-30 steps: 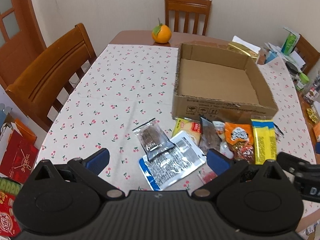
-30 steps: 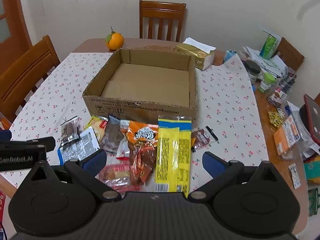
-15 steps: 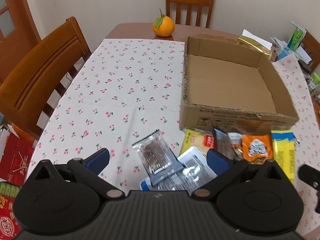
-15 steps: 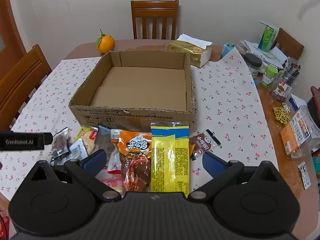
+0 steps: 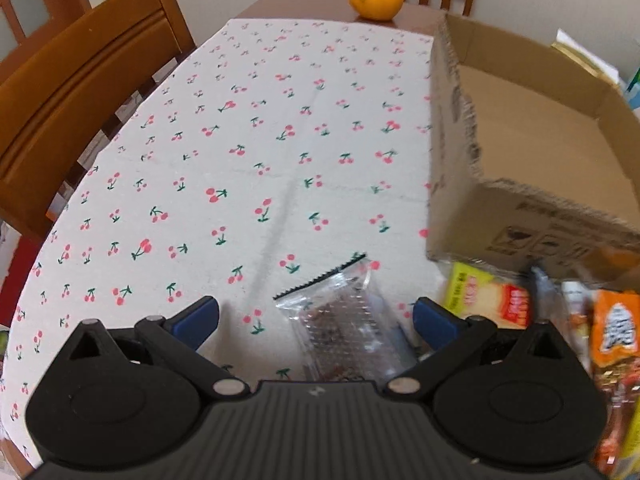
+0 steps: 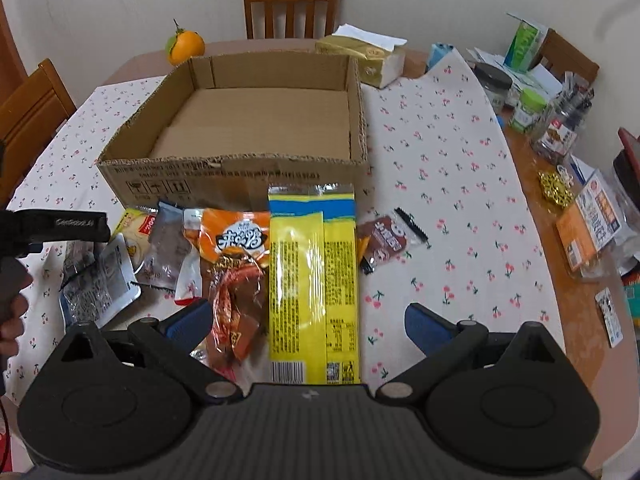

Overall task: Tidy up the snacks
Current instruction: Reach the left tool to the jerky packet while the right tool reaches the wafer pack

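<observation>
An empty cardboard box (image 6: 240, 162) (image 5: 516, 200) sits mid-table. In front of it lies a row of snack packets: a clear packet of dark snacks (image 5: 340, 332) (image 6: 80, 276), a yellow-red packet (image 5: 488, 296), an orange packet (image 6: 234, 240) (image 5: 614, 332), a long yellow-blue packet (image 6: 312, 280) and a small brown packet (image 6: 386, 240). My left gripper (image 5: 316, 316) is open, low over the cloth, with the clear packet lying between its fingers, untouched. My right gripper (image 6: 306, 320) is open above the yellow-blue and orange packets.
An orange (image 6: 185, 46) and a tissue box (image 6: 364, 58) stand behind the cardboard box. Jars, cartons and papers (image 6: 540, 100) crowd the right edge of the table. Wooden chairs (image 5: 84, 92) stand at the left and far sides. The left gripper's body (image 6: 56, 226) shows at the right view's left edge.
My left gripper has moved forward and down toward the clear packet, which now lies between its fingers. My right gripper has edged forward over the packets. Both stay open.
</observation>
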`<move>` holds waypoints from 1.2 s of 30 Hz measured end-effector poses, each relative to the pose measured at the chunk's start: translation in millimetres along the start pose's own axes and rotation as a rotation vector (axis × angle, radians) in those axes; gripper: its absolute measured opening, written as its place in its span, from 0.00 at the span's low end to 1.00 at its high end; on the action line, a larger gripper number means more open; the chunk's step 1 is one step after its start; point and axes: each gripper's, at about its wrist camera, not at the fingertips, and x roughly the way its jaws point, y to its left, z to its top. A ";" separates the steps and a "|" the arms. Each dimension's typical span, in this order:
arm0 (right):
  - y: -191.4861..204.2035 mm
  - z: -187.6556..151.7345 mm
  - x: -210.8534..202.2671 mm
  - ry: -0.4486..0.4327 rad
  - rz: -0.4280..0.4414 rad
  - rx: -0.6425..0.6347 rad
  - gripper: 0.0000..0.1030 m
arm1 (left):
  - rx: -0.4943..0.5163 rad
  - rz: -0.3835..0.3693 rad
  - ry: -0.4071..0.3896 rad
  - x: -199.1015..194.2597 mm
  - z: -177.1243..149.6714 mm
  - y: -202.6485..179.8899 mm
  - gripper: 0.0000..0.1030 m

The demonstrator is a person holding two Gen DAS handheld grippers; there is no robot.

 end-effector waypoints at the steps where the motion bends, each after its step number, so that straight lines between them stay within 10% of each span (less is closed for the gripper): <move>1: -1.1 -0.7 0.9 0.002 0.004 0.003 1.00 | 0.005 0.009 0.009 2.3 -0.9 0.9 1.00; 21: -1.5 -18.9 51.5 0.025 -0.021 -0.127 1.00 | -0.020 -0.048 -0.022 -2.7 -21.5 33.2 1.00; 36: -2.6 -13.6 52.7 -0.018 0.024 -0.155 0.79 | 0.124 -0.131 -0.107 -10.7 -32.0 28.9 0.87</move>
